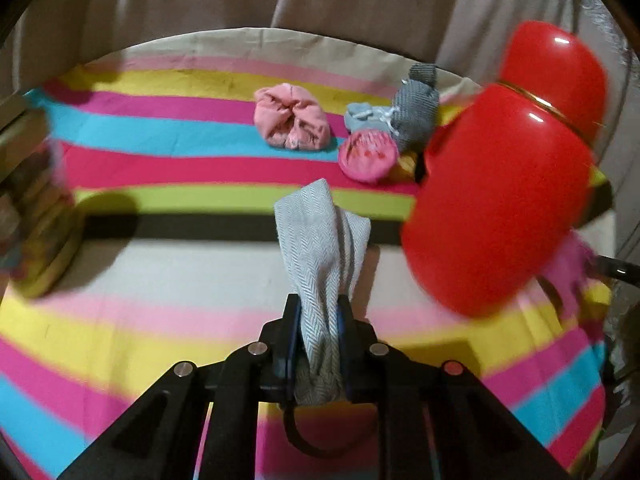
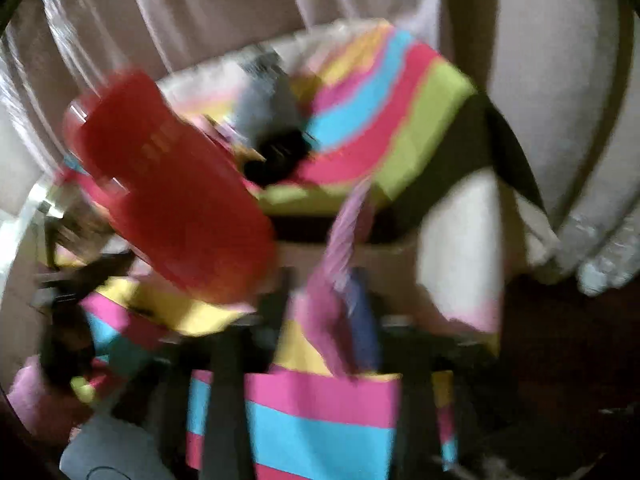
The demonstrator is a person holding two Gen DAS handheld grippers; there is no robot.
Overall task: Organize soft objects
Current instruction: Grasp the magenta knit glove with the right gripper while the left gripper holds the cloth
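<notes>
Left gripper [image 1: 316, 312]: jaws clamped on a grey herringbone fabric sock [image 1: 320, 248], its long axis pointing away, over the striped multicolour cloth [image 1: 160, 168].
Open room: bare stripes left of the balled pink fabric bundle [image 1: 292, 122].
Right gripper [image 2: 340, 304]: blurred; jaws clamped on a pink-purple soft cloth strip [image 2: 344, 240], beside a glossy red rounded container [image 2: 176, 200].

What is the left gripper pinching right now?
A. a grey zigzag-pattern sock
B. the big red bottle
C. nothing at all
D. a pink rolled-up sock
A: in the left wrist view the left gripper is closed on the grey zigzag-pattern sock, while the pink rolled-up sock lies farther back on the striped cloth and the big red bottle stands to the right.
</notes>
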